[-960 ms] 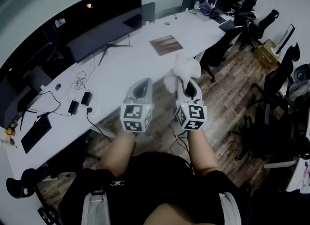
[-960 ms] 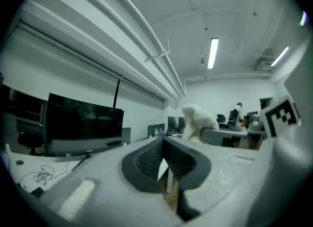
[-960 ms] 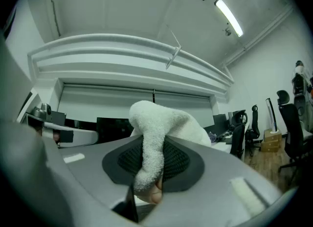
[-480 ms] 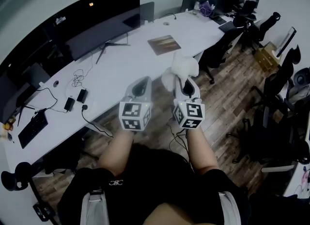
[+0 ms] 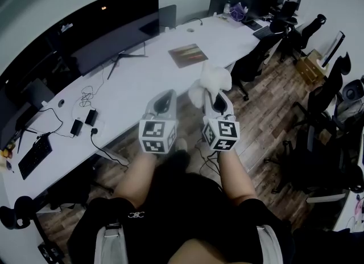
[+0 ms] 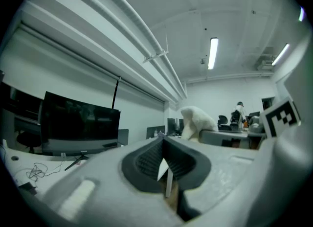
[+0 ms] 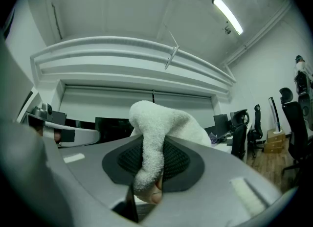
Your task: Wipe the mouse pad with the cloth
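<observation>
We hold both grippers in the air over the wooden floor (image 5: 267, 115), short of the near edge of the long white desk (image 5: 133, 89), which runs on a slant from lower left to upper right. The right gripper (image 5: 216, 97) has its jaws clamped on the white cloth (image 5: 211, 79), which bulges up and over the jaw tips. The left gripper (image 5: 165, 99) has its jaws pressed together with nothing between them.

The mouse pad (image 5: 187, 54) lies flat on the desk, well beyond both grippers, with bare desktop on every side of it. Left of it stands the foot of a wide dark monitor (image 5: 114, 41). Farther left, loose cables (image 5: 91, 95) and a keyboard (image 5: 34, 156) sit near the desk's edge. Office chairs (image 5: 259, 52) crowd the right side, close to the desk's far end.

The pad's brownish print is too small to make out. Each gripper's cube shows black-and-white square markers, not letters. In the right gripper view the cloth covers the jaw tips, and the pad is out of sight.
</observation>
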Demonstrator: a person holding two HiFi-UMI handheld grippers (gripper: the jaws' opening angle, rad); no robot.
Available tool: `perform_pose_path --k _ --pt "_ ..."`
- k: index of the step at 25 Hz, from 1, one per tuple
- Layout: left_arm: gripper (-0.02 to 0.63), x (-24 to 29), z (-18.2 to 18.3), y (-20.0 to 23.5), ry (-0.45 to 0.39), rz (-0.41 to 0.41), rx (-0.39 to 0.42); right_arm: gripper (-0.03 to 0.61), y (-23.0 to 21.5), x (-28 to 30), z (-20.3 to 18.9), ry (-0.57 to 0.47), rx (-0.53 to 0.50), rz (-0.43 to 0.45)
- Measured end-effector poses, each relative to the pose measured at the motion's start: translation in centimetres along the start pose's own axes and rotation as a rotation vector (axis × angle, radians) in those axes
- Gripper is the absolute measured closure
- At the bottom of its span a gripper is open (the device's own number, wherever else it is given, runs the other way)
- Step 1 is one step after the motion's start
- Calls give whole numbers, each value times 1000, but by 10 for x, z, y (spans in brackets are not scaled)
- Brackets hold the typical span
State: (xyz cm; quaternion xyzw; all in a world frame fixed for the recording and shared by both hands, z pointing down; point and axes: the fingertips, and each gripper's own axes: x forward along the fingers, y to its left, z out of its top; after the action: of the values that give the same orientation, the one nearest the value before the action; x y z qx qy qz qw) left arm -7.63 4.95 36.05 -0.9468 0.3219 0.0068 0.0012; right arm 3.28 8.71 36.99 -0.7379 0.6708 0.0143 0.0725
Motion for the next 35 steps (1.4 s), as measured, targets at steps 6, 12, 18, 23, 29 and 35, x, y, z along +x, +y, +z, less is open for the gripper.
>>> perform_pose_path --k 6,12,18,23,29,35 --pt "615 26 -4 -3 -11 -16 -5 499 -20 11 -7 4 2 -13" --pt "615 60 -10 0 -10 -30 -13 499 -42 35 -14 12 -5 -21" --pt "615 100 -17 10 3 -33 -19 499 -64 70 -20 22 -10 -21" --pt "615 140 -20 27 16 -30 -22 499 -80 109 -28 35 -2 -16" --pt "615 185 -22 48 39 -25 -22 499 -97 161 -32 50 8 -3" --pt "615 232 -27 74 55 -2 -38 499 -113 211 -41 75 12 27"
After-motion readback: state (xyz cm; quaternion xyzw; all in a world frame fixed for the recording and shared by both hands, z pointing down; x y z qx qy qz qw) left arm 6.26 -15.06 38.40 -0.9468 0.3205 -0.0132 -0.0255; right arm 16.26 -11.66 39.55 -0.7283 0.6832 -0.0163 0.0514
